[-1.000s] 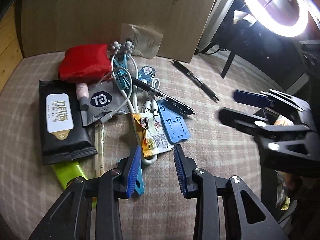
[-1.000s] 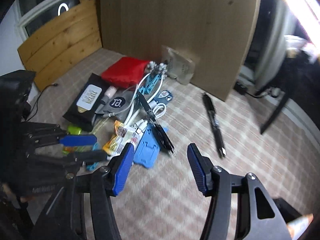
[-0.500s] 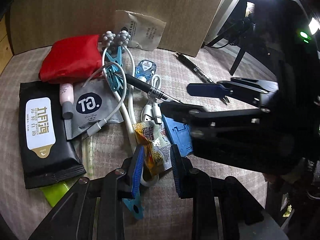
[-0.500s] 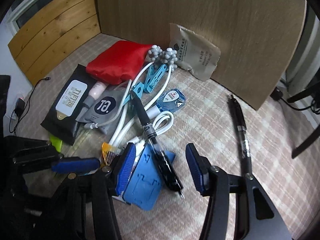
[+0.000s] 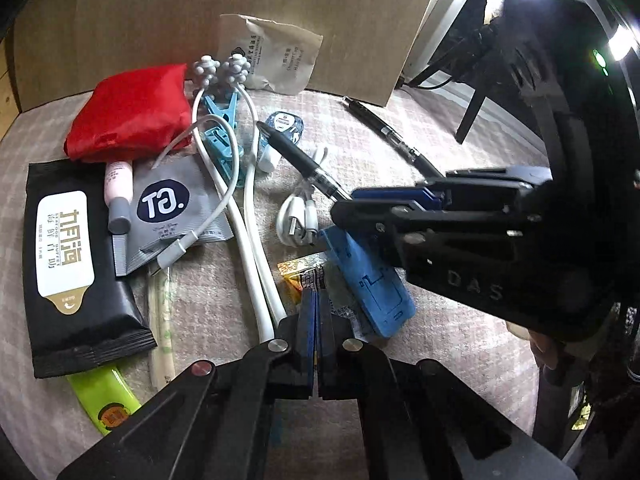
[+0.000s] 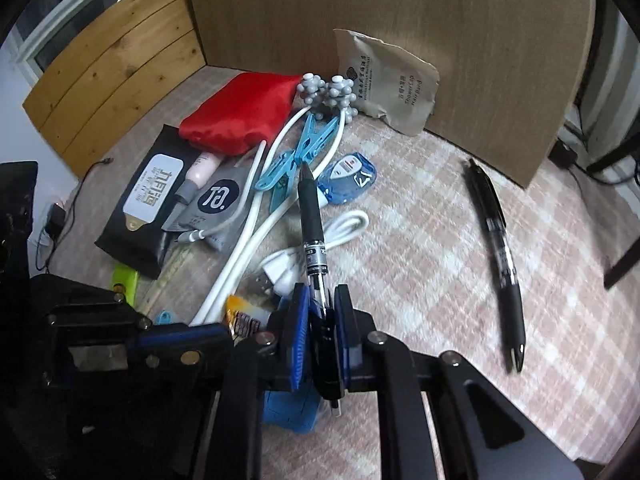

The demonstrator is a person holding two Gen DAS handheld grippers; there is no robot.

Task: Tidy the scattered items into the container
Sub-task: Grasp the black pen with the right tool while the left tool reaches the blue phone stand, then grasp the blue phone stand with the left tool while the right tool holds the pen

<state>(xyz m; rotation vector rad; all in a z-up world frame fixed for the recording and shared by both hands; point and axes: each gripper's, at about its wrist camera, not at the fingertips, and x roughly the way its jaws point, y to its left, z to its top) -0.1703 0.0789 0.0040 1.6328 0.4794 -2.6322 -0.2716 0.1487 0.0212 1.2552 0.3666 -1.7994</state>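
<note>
Scattered items lie on a checked cloth. My left gripper [image 5: 317, 300] is shut on the yellow snack packet [image 5: 304, 272], next to a blue phone stand [image 5: 368, 280]. My right gripper [image 6: 322, 304] is shut on a black pen [image 6: 311, 216], whose far end points away over the pile; the pen also shows in the left wrist view [image 5: 300, 160]. The right gripper [image 5: 400, 204] crosses the left wrist view just above the blue stand. A second black pen [image 6: 498, 256] lies apart on the right. No container is in view.
A red pouch [image 5: 128, 112], black wipes pack [image 5: 72, 264], grey sachet [image 5: 172, 208], white massager [image 5: 244, 208], blue clips [image 5: 220, 136], coiled white cable [image 5: 300, 220], tape dispenser [image 6: 348, 178] and green item [image 5: 104, 396] lie around. A paper packet [image 6: 388, 80] leans on the wooden board [image 6: 400, 12].
Both grippers moved forward into the pile and closed: the left one on the yellow packet, the right one on the black pen.
</note>
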